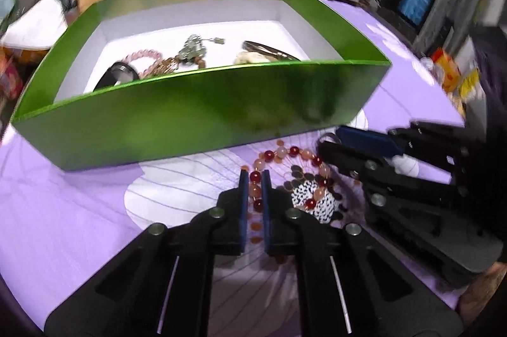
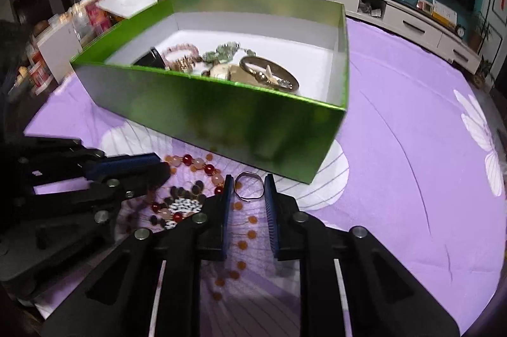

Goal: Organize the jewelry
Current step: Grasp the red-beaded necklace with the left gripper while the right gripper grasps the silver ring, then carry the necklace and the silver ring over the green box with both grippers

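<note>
A green box [image 1: 202, 102] with a white inside holds several pieces of jewelry: a pink bead bracelet [image 1: 144, 56], a green pendant [image 1: 193, 50] and a bangle [image 2: 269, 75]. In front of it on the purple cloth lies a red and peach bead necklace [image 1: 285, 156]. My left gripper [image 1: 254, 178] is shut on a strand of this necklace. A silver ring [image 2: 248, 186] lies between the fingers of my right gripper [image 2: 247, 186], which is open around it. The right gripper also shows in the left wrist view [image 1: 364, 146], and the left gripper in the right wrist view [image 2: 152, 167].
A black-and-white patterned pendant [image 1: 312, 199] and dark beads lie in the necklace pile. The purple cloth with white flowers [image 2: 412, 146] spreads to the right. A white cabinet [image 2: 396, 16] and clutter stand beyond the table.
</note>
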A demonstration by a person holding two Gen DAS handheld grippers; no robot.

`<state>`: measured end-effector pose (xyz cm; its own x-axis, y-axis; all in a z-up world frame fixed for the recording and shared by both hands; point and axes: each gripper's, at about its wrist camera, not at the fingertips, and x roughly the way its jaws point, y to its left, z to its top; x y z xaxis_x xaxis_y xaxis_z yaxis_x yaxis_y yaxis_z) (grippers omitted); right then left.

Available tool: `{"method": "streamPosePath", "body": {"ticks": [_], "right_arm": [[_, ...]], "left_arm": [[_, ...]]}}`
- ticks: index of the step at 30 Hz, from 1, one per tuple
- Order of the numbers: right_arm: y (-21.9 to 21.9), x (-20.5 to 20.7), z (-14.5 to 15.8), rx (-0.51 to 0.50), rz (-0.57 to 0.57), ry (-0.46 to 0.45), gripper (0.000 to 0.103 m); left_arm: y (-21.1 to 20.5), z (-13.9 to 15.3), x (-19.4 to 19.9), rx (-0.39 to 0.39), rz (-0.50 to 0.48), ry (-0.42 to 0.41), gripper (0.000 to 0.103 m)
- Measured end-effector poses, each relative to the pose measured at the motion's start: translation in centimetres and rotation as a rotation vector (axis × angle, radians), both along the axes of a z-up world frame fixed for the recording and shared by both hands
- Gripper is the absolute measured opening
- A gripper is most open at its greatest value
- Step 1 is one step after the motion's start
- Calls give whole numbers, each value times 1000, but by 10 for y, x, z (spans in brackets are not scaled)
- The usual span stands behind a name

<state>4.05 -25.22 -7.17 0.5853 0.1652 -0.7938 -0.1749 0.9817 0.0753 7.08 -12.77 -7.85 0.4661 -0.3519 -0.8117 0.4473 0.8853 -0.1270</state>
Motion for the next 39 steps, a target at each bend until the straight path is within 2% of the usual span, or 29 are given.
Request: {"method": "streamPosePath", "body": {"ticks": [5, 10, 18, 24, 31, 39], "right_arm": [[-18, -29, 33, 43, -41, -61, 19], [-35, -67, 68, 50, -103, -131, 19], [-39, -119, 112, 87, -112, -267, 19], [-48, -158, 136, 93, -114, -351, 19], [-63, -180, 142, 113, -147, -389, 19], [-63, -198, 137, 118, -173, -380, 19]], "left_arm": [[8, 17, -16, -92, 45, -29, 7], [7, 38, -35, -129, 40, -57, 7], [21, 82, -81, -127, 67, -122, 7], [21, 104, -116, -117, 64, -165, 7], [22, 119, -140, -88, 59, -212, 7], [29, 115, -144, -105, 55, -184, 7]]}}
